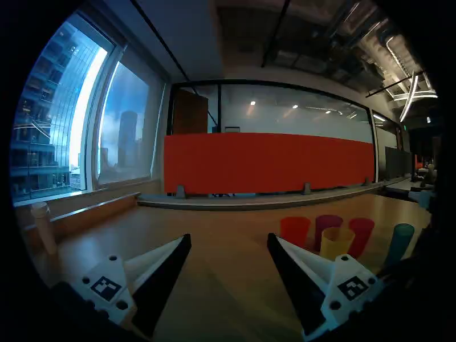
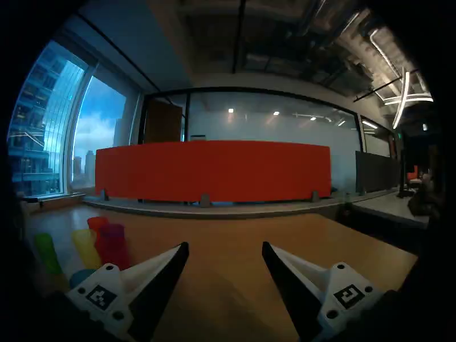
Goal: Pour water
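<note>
The left gripper [image 1: 228, 236] has two wedge-shaped fingers [image 1: 162, 268] that taper to a sharp tip at the far end. The outer shells are white plastic and the inner faces matte black. At its near end each finger widens into a white block [image 1: 111, 282]. A square black-and-white marker [image 1: 106, 288] is set into the block's top, with small round dark holes [image 1: 114, 259] spaced around it.

The right gripper [image 2: 224, 245] is of the same build: white outside and black inside on its tapered right-hand fingers [image 2: 288, 279]. Each near block bears a square coded tag [image 2: 349, 296], ringed by dark round screw holes [image 2: 341, 266].
</note>
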A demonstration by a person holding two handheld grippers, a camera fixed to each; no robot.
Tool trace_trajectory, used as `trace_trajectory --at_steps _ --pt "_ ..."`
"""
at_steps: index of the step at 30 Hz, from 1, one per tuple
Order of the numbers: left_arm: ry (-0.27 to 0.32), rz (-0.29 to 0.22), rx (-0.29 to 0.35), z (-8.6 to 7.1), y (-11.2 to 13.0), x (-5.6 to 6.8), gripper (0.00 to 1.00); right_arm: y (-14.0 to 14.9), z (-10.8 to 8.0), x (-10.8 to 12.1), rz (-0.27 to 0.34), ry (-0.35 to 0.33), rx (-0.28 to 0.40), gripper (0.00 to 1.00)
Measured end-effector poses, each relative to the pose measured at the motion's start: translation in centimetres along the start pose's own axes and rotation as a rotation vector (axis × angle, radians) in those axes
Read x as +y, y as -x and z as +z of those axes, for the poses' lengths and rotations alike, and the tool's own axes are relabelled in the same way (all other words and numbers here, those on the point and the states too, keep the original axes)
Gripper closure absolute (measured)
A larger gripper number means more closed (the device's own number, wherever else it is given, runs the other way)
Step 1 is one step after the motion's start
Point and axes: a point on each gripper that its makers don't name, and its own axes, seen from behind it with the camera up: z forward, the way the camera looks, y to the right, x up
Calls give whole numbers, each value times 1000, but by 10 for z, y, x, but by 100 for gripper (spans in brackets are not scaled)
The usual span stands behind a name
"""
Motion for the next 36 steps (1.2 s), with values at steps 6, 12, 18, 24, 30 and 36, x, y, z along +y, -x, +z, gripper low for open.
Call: trace_trajectory --at_steps 6,12,18,24,30,36 --pt "0 0 0 0 0 0 1 2 0 0 0 0 0 1" --pt "0 0 0 0 1 0 0 2 0 0 0 0 0 1" --pt "0 0 0 1 0 0 1 1 0 0 0 0 0 1" --pt "0 0 0 1 0 -1 0 1 1 0 0 0 0 1" --pt "-2 0 0 1 0 -2 0 1 0 0 0 0 0 1" --pt "-3 0 0 -1 1 -3 0 1 0 1 0 0 0 1"
